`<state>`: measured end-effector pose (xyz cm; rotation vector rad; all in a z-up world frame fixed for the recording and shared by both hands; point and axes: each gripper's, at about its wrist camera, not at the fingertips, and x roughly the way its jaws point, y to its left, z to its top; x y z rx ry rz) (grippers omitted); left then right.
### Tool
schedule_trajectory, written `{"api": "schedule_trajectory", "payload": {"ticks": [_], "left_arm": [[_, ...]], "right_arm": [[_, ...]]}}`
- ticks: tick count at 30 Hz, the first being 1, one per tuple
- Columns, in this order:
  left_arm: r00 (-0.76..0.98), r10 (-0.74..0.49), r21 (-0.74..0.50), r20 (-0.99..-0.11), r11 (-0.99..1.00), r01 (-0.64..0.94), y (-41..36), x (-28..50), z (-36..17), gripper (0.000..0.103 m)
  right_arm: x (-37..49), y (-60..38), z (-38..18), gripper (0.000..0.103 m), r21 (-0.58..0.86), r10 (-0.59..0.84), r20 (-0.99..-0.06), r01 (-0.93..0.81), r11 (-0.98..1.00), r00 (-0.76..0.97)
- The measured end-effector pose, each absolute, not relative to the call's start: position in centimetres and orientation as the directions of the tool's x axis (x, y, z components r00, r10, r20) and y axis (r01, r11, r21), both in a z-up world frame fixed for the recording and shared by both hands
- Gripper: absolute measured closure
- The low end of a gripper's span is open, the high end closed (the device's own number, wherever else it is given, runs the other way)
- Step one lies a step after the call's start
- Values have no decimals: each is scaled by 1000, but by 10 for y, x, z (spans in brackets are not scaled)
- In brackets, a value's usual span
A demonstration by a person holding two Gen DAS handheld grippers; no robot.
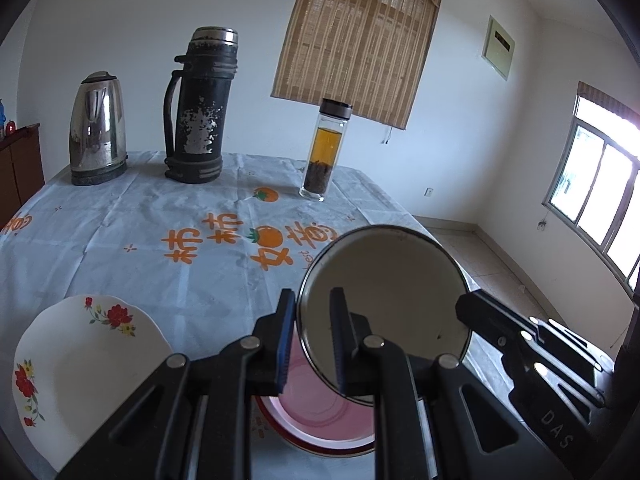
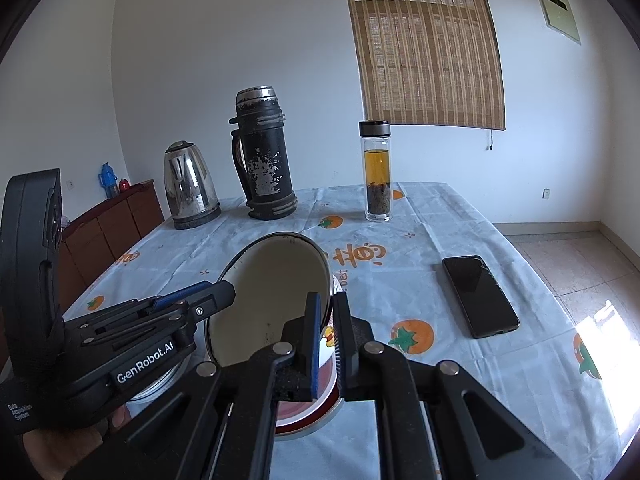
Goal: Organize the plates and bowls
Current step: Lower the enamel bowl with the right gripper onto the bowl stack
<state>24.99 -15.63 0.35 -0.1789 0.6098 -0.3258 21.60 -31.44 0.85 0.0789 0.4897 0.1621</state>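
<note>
Both grippers hold one cream enamel bowl (image 1: 392, 300) with a dark rim, tilted up above the table. My left gripper (image 1: 313, 340) is shut on the bowl's left rim, one finger inside and one outside. My right gripper (image 2: 327, 340) is shut on the opposite rim of the bowl (image 2: 272, 300). Each gripper shows in the other view: the right gripper (image 1: 466, 306) and the left gripper (image 2: 224, 292). Directly under the bowl sits a pink dish (image 1: 320, 412) with a red rim, also seen as the dish (image 2: 304, 416). A white flowered plate (image 1: 80, 360) lies to the left.
At the back of the table stand a steel kettle (image 1: 98, 128), a worn black thermos (image 1: 200, 112) and a glass tea bottle (image 1: 326, 152). A black phone (image 2: 480, 296) lies to the right on the tablecloth (image 2: 420, 240). A brown cabinet (image 2: 112, 224) stands beyond the table's left edge.
</note>
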Motion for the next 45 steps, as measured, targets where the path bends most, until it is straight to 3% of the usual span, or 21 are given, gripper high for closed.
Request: {"api": "schedule_trajectory", "payload": {"ticks": [13, 45], "left_arm": [[733, -319, -244, -601, 946, 212, -153, 259, -8, 88], [697, -283, -209, -658, 959, 192, -154, 264, -19, 88]], "right_arm": [[220, -306, -2, 95, 118, 190, -508, -151, 982, 840], [231, -306, -28, 93, 137, 196, -610, -141, 980, 768]]}}
